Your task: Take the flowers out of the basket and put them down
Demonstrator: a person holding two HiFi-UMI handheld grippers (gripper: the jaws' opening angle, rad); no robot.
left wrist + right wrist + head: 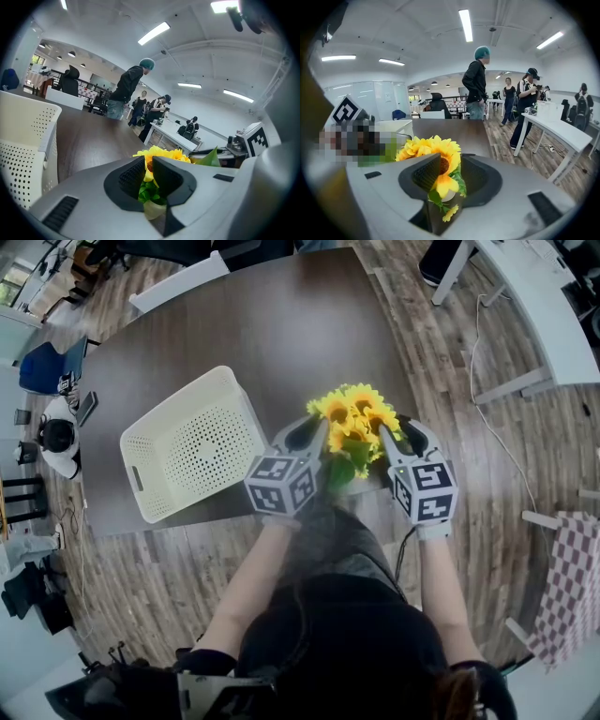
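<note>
**Flowers out of the basket, between both grippers at the near table edge**

Head view. The yellow flowers sit at the near edge of the dark table. They are apart from the white perforated basket, which lies to their left. The left gripper and the right gripper flank the bunch, one on each side. A white chair stands at the far side of the table. White desks and a checked cloth lie off to the right. The blooms cover most of the stems, so it cannot be told here whether the bunch rests on the table.

Left gripper view. The basket fills the left edge, with the table beyond it. A standing person in a dark jacket is behind the table. The marker cube of the right gripper shows at the right. The body of the left gripper cuts off the lower part of the flowers. Its jaws stand a narrow way apart. Petals and green leaves fill the gap and touch the pads with no visible squeeze.

Right gripper view. The same person stands beyond the table, beside a white desk, and others further back are too small to make out. The jaws of the right gripper stand wide apart. One bloom of the flowers and its leaves hang between them. The bloom leans on the left-hand pad, with a gap on the other side.
</note>
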